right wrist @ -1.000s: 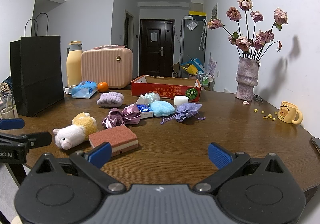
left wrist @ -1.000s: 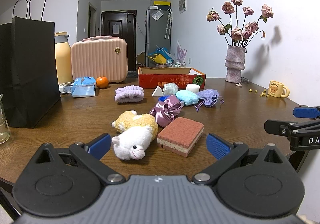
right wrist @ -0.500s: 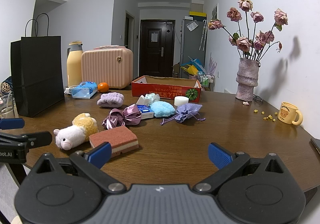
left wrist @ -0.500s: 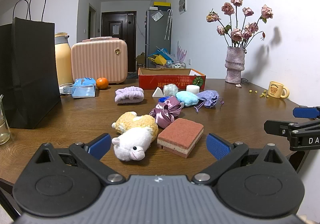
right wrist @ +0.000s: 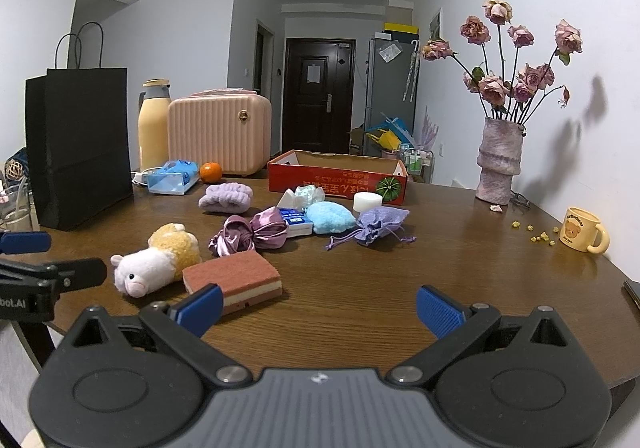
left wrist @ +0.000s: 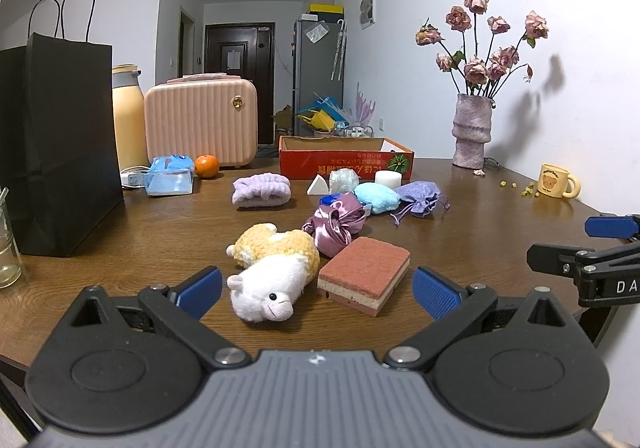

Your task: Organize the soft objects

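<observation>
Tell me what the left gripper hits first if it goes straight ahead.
Likely the plush sheep, lying just ahead of the open left gripper, with the sponge beside it; depth is uncertain.

On the wooden table (left wrist: 480, 248) we see a black paper bag (left wrist: 56, 152) at left, a pink ribbed case (left wrist: 200, 124) and orange (left wrist: 207, 166) far back, a vase of dried roses (left wrist: 472, 132) and a yellow bear mug (left wrist: 556, 181) at right
</observation>
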Available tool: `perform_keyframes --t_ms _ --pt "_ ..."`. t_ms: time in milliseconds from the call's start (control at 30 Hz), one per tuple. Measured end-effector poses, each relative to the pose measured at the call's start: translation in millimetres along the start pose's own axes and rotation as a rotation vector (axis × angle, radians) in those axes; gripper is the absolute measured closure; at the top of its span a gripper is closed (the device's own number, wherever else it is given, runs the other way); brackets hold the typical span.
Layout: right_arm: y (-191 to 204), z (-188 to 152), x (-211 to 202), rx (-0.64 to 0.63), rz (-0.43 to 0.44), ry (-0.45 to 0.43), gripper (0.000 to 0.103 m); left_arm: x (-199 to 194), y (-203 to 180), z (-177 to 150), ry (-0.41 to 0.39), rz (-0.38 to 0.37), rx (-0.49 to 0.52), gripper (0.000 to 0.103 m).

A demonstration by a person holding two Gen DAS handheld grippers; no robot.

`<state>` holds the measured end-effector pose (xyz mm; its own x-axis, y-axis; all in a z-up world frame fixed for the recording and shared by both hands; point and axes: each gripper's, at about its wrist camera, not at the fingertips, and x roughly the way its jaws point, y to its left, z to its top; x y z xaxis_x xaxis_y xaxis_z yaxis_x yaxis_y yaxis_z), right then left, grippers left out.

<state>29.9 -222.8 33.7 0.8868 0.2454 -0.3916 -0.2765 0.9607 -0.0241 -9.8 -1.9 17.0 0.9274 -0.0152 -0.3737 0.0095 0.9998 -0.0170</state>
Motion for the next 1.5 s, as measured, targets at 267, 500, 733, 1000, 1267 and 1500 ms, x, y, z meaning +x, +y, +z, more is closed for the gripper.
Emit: perform_keyframes --t_ms 267,500,733,1000,1267,1500 --pt "8 -2 9 -0.02 0.019 0.008 0.0 2 7 2 -0.003 -0.007 -0.009 0.0" --pt "16 -4 22 -0.035 0.039 0.034 0.0 12 18 -4 0.013 0.016 -0.023 0.0" --pt "22 -4 37 -0.046 0.053 0.058 0.0 25 26 -5 0.032 0.034 -0.029 0.0" --pt "24 -5 54 -0.045 0.049 0.084 0.0 49 34 -7 0.079 0.047 -0.036 0.0" --pt "24 -7 71 -0.037 0.04 0.113 0.0 80 38 -7 0.124 0.067 0.003 0.0" --pt "23 -8 87 -0.026 0.03 0.14 0.0 109 43 -7 0.162 0.084 0.043 0.0"
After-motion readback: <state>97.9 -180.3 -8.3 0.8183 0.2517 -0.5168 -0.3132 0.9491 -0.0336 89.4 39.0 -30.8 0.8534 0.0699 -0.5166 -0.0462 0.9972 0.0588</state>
